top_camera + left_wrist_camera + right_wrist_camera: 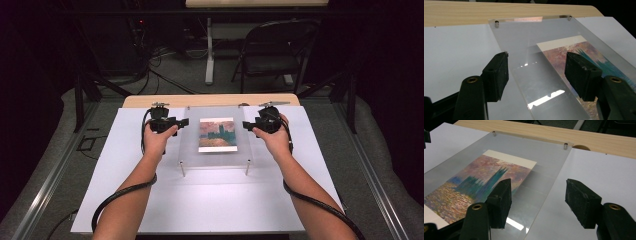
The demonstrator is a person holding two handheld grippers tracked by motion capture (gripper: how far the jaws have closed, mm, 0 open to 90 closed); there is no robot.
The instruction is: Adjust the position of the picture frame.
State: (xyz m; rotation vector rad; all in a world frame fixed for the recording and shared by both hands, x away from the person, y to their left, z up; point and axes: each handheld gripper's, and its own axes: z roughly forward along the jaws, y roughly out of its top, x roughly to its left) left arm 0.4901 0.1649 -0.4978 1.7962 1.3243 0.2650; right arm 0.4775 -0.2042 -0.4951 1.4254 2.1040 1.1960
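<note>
Acrylic frame (pixel 215 136) edges straddled by left gripper (pixel 536 72) & right gripper (pixel 538 195), both wide, empty.

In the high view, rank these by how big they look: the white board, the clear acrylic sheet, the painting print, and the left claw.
1. White board, largest by far.
2. Clear acrylic sheet.
3. Painting print, lying within the sheet's outline.
4. Left claw, about the print's size or smaller; it sits above the table, nearer the camera, so this last place is unsure.

High view looks down; both gripper views closely share the acrylic frame (pixel 216 137).
</note>
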